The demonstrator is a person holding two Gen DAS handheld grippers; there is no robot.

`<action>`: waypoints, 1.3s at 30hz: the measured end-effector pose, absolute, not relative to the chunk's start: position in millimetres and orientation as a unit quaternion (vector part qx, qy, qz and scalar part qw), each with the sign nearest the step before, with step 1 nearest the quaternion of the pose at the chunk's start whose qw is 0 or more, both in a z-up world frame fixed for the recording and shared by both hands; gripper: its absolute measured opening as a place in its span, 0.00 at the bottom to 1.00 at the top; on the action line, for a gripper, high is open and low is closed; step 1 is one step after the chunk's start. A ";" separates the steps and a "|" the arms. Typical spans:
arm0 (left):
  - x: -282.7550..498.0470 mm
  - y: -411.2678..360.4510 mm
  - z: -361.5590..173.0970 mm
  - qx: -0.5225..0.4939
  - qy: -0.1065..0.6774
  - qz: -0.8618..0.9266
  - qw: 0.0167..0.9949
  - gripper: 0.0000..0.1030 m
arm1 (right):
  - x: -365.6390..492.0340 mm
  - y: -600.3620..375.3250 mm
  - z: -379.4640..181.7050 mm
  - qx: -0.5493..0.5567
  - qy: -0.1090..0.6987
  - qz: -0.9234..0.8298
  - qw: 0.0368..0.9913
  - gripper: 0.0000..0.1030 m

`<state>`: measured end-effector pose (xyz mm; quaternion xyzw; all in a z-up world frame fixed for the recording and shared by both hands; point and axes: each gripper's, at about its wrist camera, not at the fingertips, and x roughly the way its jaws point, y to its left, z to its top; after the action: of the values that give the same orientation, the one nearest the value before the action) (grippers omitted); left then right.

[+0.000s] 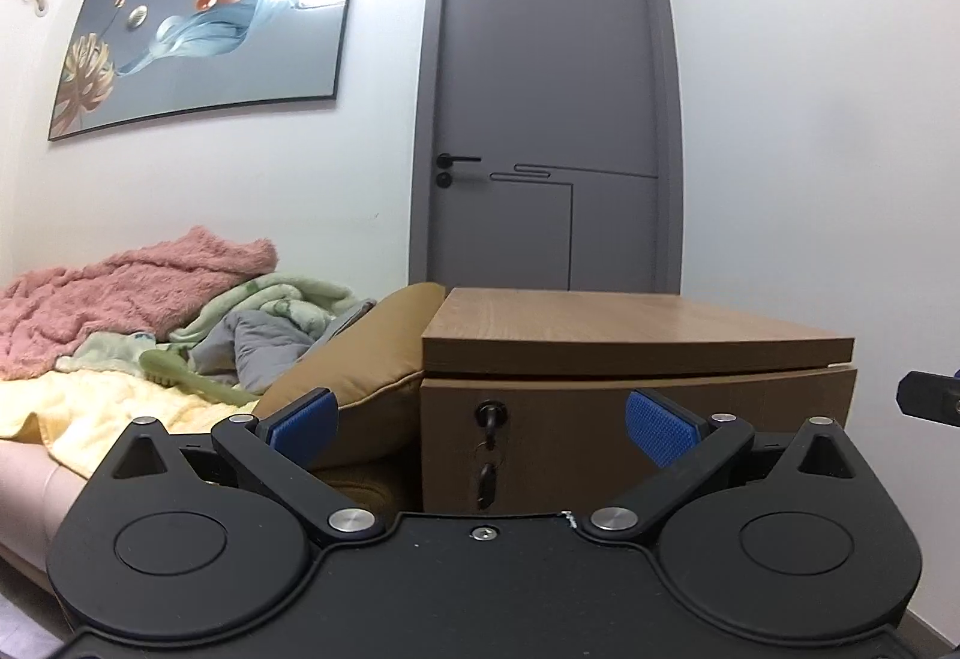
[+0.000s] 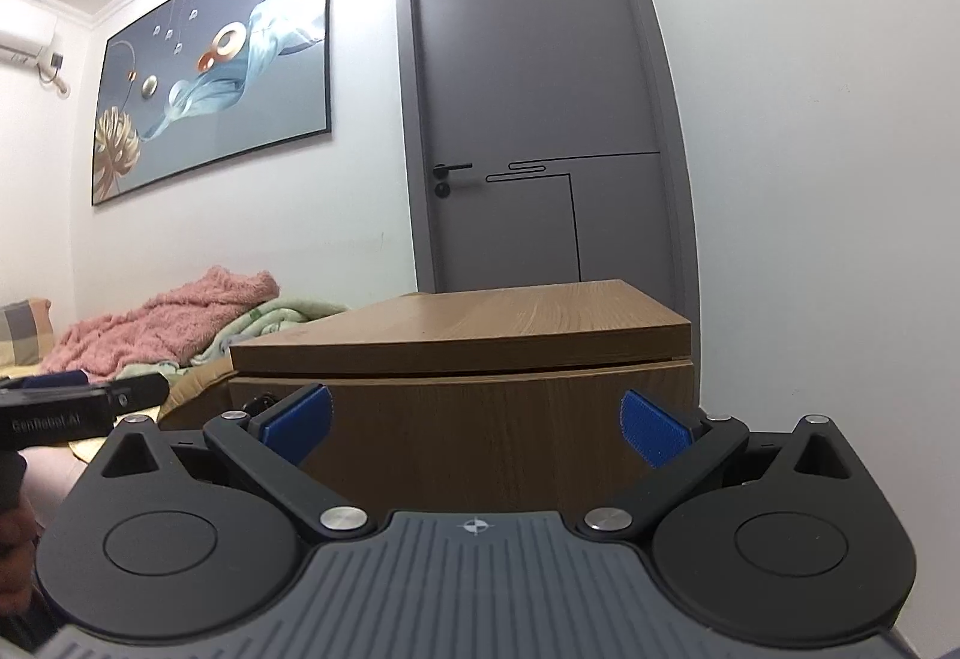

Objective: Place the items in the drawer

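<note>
A brown wooden drawer cabinet stands in front of a grey door, its top drawer shut, with a key in the lock at the drawer's left. It also shows in the right wrist view. My left gripper is open and empty, facing the drawer front by the lock. My right gripper is open and empty, facing the drawer front further right. A light green brush lies on the bed to the left.
A bed at the left holds a pink blanket, green and yellow covers and a tan cushion against the cabinet. A grey door and white walls stand behind. The left gripper's body shows in the right wrist view.
</note>
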<state>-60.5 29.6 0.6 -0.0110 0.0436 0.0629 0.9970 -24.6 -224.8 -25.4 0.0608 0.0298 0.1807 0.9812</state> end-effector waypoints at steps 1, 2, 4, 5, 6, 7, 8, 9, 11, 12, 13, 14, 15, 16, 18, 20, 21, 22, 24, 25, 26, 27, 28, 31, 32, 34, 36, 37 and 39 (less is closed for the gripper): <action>-59.9 29.3 -0.1 -0.009 0.047 0.064 0.997 0.99 | -24.4 -224.2 -25.4 0.058 0.032 0.181 0.981 1.00; -59.4 28.8 -0.7 -0.006 0.050 0.064 0.997 0.99 | -23.6 -223.1 -25.5 0.054 0.036 0.179 0.982 1.00; -58.9 27.5 -1.6 0.001 0.053 0.061 0.997 0.99 | -23.2 -220.3 -26.3 0.049 0.043 0.170 0.983 1.00; -59.0 26.9 -2.3 0.004 0.054 0.061 0.997 0.99 | -23.1 -219.9 -26.4 0.049 0.044 0.166 0.984 1.00; -59.2 26.3 -3.1 0.008 0.054 0.061 0.997 0.99 | -22.9 -219.6 -26.4 0.049 0.045 0.161 0.985 1.00; -59.5 25.7 -3.9 0.011 0.054 0.060 0.997 0.99 | -22.5 -219.4 -26.6 0.049 0.045 0.155 0.986 1.00; -59.8 25.1 -4.5 0.014 0.054 0.059 0.997 0.99 | -22.3 -218.4 -26.5 0.049 0.046 0.150 0.986 1.00; -60.3 24.8 -4.9 0.015 0.054 0.056 0.997 0.99 | -22.1 -217.3 -26.4 0.049 0.047 0.145 0.987 1.00; -61.0 24.7 -5.4 0.015 0.054 0.053 0.997 0.99 | -21.8 -214.9 -26.5 0.045 0.050 0.136 0.988 1.00; -61.1 24.7 -5.6 0.016 0.054 0.052 0.997 0.99 | -22.1 -213.6 -26.7 0.041 0.050 0.132 0.989 1.00; -61.2 24.8 -5.8 0.016 0.055 0.051 0.997 0.99 | -22.3 -212.3 -27.0 0.036 0.050 0.128 0.990 1.00; -61.1 24.9 -6.1 0.017 0.055 0.051 0.997 0.99 | -22.6 -211.2 -27.3 0.033 0.050 0.125 0.990 1.00; -60.8 25.0 -6.2 0.016 0.055 0.052 0.997 0.99 | -22.8 -211.1 -27.8 0.031 0.050 0.123 0.991 1.00; -60.5 25.2 -6.4 0.016 0.056 0.053 0.997 0.99 | -23.5 -211.2 -28.1 0.030 0.050 0.122 0.991 1.00; -60.1 25.0 -7.0 0.017 0.056 0.055 0.997 0.99 | -25.1 -212.8 -28.9 0.030 0.048 0.118 0.991 1.00; -59.3 24.6 -7.0 0.017 0.057 0.055 0.997 0.99 | -25.6 -214.4 -29.6 0.032 0.048 0.115 0.992 1.00; -59.2 24.7 -7.1 0.017 0.057 0.055 0.997 0.99 | -25.8 -215.2 -30.2 0.032 0.048 0.114 0.992 1.00; -59.1 24.7 -7.2 0.016 0.057 0.055 0.997 0.99 | -26.0 -215.9 -30.7 0.031 0.048 0.113 0.992 1.00; -59.0 25.7 -7.1 0.008 0.058 0.051 0.997 0.99 | -26.4 -216.1 -31.4 0.028 0.047 0.111 0.992 1.00; -59.1 26.1 -7.3 0.005 0.059 0.050 0.997 0.99 | -26.6 -216.2 -31.7 0.027 0.047 0.111 0.992 1.00; -59.2 26.2 -7.6 0.004 0.060 0.049 0.997 0.99 | -26.8 -216.3 -32.1 0.026 0.046 0.110 0.993 1.00; -59.3 25.8 -7.8 0.005 0.061 0.050 0.997 0.99 | -26.9 -216.4 -32.4 0.024 0.046 0.109 0.993 1.00; -59.3 25.2 -8.1 0.007 0.062 0.050 0.997 0.99 | -26.7 -216.3 -32.6 0.023 0.047 0.108 0.993 1.00; -59.4 24.7 -8.7 0.008 0.062 0.051 0.997 0.99 | -27.4 -215.7 -33.2 0.019 0.047 0.108 0.993 1.00; -59.5 24.7 -8.9 0.009 0.062 0.051 0.997 0.99 | -27.3 -215.8 -33.4 0.018 0.047 0.107 0.993 1.00; -59.6 24.6 -9.2 0.010 0.062 0.051 0.997 0.99 | -27.2 -215.9 -33.8 0.017 0.048 0.106 0.993 1.00; -59.7 24.5 -9.6 0.010 0.062 0.051 0.997 0.99 | -27.5 -215.9 -33.9 0.016 0.048 0.105 0.993 1.00; -59.7 24.5 -9.8 0.011 0.062 0.051 0.997 0.99 | -27.8 -215.8 -34.1 0.015 0.048 0.104 0.993 1.00; -59.9 24.4 -10.2 0.011 0.062 0.052 0.997 0.99 | -27.9 -215.9 -34.2 0.015 0.049 0.103 0.993 1.00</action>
<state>-59.9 24.4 -10.2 0.0114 0.0625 0.0518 0.9966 -27.9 -215.9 -34.2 0.0146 0.0488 0.1032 0.9934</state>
